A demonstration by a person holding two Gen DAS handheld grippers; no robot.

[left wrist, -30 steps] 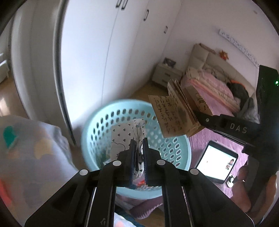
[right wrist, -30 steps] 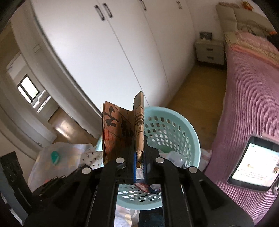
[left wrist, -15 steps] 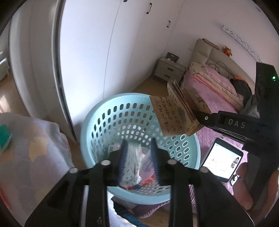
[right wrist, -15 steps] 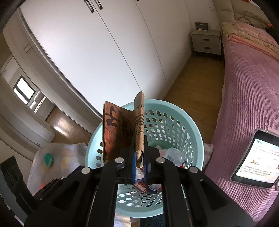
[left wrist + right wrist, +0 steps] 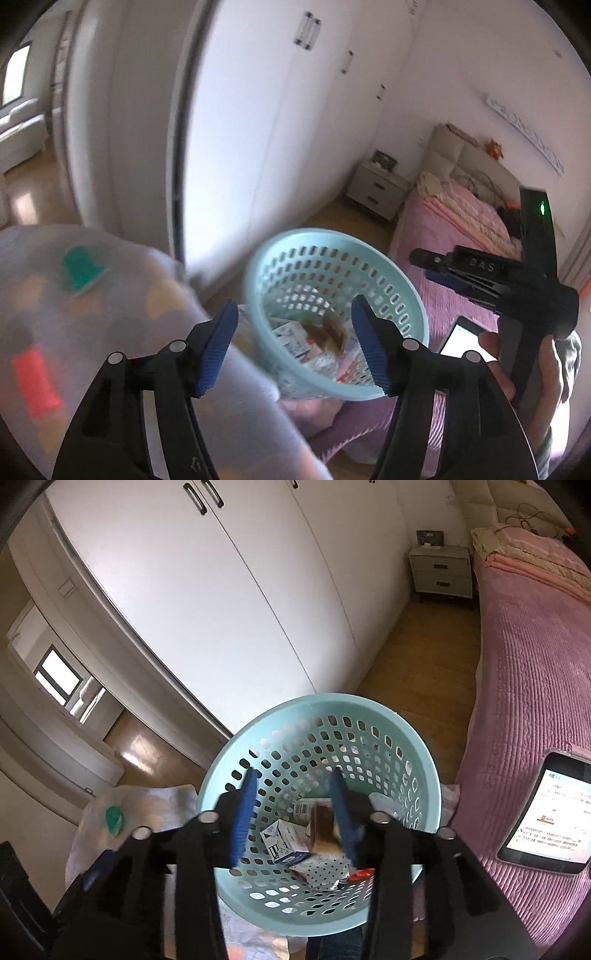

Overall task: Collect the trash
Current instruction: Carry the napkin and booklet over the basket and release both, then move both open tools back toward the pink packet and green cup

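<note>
Trash lay inside the pale blue perforated basket (image 5: 424, 764): a small white printed carton (image 5: 282, 840), a spotted wrapper (image 5: 325, 871), a red scrap at the right, and a brown cardboard piece (image 5: 323, 829) that was blurred, so whether it had settled or was dropping could not be told. The left hand-held gripper (image 5: 293, 341) stood over the near rim with its jaws opening wide and nothing between the blue pads. The right hand-held gripper (image 5: 291, 812) was above the basket's mouth, its jaws also opening and free of the cardboard, which sat just beside the right pad.

White wardrobe doors (image 5: 229, 602) rose behind the basket, and a strip of wooden floor ran to a grey nightstand (image 5: 441, 572). A pink-covered bed (image 5: 528, 686) pressed close at the right, with a lit phone (image 5: 546, 812) lying on it near the basket. A pale patterned cloth (image 5: 92, 314) filled the lower left of the left wrist view and hid part of the basket's side. In that view the right tool's black body crossed in front of the bed, and a person's hand (image 5: 517, 369) held it at the edge.

The basket's base was hidden behind both tools. The phone's text was too small to read.
</note>
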